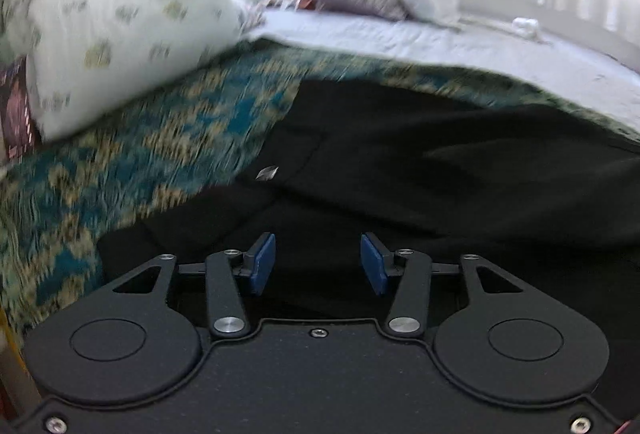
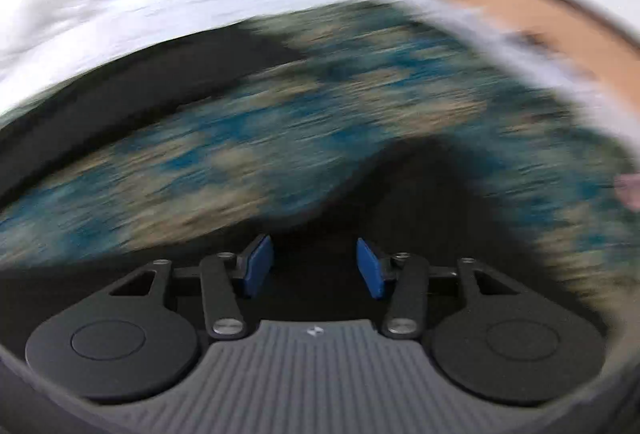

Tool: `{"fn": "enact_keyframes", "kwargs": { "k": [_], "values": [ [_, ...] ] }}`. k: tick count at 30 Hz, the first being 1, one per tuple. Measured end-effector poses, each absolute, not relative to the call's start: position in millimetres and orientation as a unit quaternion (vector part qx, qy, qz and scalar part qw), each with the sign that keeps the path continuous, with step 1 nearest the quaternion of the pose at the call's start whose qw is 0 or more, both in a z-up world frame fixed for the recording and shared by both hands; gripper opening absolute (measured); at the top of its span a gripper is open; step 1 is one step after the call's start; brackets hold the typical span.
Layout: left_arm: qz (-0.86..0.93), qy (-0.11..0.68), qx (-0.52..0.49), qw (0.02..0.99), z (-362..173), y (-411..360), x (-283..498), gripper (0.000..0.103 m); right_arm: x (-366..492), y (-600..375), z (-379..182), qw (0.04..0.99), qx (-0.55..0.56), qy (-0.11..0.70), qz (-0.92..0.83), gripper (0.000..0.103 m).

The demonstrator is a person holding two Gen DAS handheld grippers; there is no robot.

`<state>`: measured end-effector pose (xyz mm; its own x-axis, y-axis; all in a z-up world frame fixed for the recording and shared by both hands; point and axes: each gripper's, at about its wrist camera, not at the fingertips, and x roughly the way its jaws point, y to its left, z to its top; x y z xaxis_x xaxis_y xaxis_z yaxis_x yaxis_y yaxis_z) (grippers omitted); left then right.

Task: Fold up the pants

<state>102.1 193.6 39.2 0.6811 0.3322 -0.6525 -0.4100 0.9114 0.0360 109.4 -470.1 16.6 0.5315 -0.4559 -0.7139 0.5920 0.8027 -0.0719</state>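
I am holding my left tongs [image 1: 318, 262] gaping wide, with nothing between the blue pads [image 1: 262, 264], low over the black pants [image 1: 420, 161]. The pants are lying spread on the teal-and-tan patterned blanket [image 1: 160, 137] on the bed, a small pale tag [image 1: 267, 173] showing on the cloth ahead of me. Beyond them I am seeing a white printed pillow [image 1: 120, 25] and a grey sheet [image 1: 400, 37].

My right tongs [image 2: 315, 266] are also standing wide apart and empty, with black cloth [image 2: 424, 193] of the pants just ahead; that view is badly smeared, so I cannot tell which part it is.

I am judging this as the reach-in before a fold: no edge is gripped yet. Next I should be lowering each pair onto an edge of the pants, closing firmly, and lifting both together so the cloth carries over evenly.
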Motion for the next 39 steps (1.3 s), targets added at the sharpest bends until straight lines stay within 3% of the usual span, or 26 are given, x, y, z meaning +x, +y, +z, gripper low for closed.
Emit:
{"fn": "enact_keyframes", "kwargs": {
  "k": [3, 9, 14, 18, 26, 32, 39],
  "values": [
    [0.210, 0.349, -0.070, 0.911, 37, 204, 106, 0.047, 100, -477, 29, 0.871, 0.091, 0.352, -0.329, 0.064],
    [0.201, 0.326, -0.078, 0.920, 61, 207, 127, 0.073, 111, -450, 52, 0.901, 0.105, 0.345, -0.240, 0.069],
    [0.177, 0.329, -0.109, 0.921, 85, 206, 168, 0.087, 144, -423, 75, 0.911, 0.144, 0.352, -0.159, 0.082],
    [0.178, 0.343, -0.122, 0.914, 93, 204, 207, 0.088, 182, -401, 87, 0.910, 0.169, 0.357, -0.124, 0.089],
    [0.182, 0.392, -0.149, 0.889, 81, 200, 284, 0.092, 275, -372, 91, 0.901, 0.215, 0.366, -0.093, 0.091],
    [0.197, 0.415, -0.200, 0.865, 61, 216, 322, 0.092, 351, -350, 71, 0.874, 0.287, 0.387, -0.071, 0.092],
    [0.229, 0.414, -0.235, 0.849, 47, 234, 355, 0.094, 426, -312, 38, 0.865, 0.263, 0.408, -0.129, 0.092]
  ]
}}
